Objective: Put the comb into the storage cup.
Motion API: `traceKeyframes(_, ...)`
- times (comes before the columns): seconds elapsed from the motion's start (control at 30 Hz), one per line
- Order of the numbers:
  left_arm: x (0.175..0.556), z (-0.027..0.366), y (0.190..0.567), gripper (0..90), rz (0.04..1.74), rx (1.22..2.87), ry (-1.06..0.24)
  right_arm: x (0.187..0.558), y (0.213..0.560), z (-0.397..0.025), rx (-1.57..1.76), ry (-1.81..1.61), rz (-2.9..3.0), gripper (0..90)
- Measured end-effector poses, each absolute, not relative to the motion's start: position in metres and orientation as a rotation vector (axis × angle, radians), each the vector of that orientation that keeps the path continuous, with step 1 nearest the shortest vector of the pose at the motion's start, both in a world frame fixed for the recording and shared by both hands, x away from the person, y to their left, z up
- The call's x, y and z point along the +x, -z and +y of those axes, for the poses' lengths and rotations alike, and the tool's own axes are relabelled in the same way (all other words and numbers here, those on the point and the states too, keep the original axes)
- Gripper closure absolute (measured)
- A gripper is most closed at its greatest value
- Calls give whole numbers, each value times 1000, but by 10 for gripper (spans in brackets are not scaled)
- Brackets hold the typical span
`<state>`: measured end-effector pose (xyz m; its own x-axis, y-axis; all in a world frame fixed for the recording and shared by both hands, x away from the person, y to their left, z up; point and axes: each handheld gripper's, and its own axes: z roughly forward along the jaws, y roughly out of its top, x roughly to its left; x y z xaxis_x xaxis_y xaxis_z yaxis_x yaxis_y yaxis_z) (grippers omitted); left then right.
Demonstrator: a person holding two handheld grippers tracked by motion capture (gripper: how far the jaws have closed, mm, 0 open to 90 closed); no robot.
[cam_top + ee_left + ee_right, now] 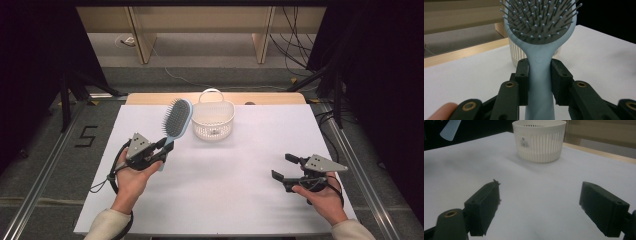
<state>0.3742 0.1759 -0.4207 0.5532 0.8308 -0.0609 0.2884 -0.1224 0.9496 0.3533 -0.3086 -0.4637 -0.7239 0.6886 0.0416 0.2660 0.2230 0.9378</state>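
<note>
Here, a light blue plastic paddle hairbrush [176, 121] with grey, ball-tipped bristles is held off the desk [220, 200] by the left gripper [161, 151], at the left side of the scene and a little nearer than the middle. In the left gripper view the two black fingers [522, 80] are seen pressed against either side of the hairbrush's [539, 75] narrow neck, just below the bristle pad, so that the handle is pinched between them; the rounded end of the handle is seen hanging below the grip in the high view. The brush head is raised and tilted up and to the far right, and its top is seen just left of a white slotted plastic basket [213, 119] with a hoop handle, which stands on the white-covered desk near the far edge at the centre. Whether brush and basket are touching cannot be told from the high view. The right gripper [288, 167] is held low over the near right part of the desk, well apart from both brush and basket. Its fingers [484, 207] are spread wide with nothing between them, and they are pointed left across the bare white surface, with the basket [539, 141] seen farther off in the right gripper view.
</note>
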Motion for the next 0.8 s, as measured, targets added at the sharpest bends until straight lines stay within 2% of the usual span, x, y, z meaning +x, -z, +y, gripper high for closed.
traceKeyframes(0.8, 386, 168, 413, 699, 927, 1670, -621, 354, 464, -309, 885, -1513, 2112, 177)
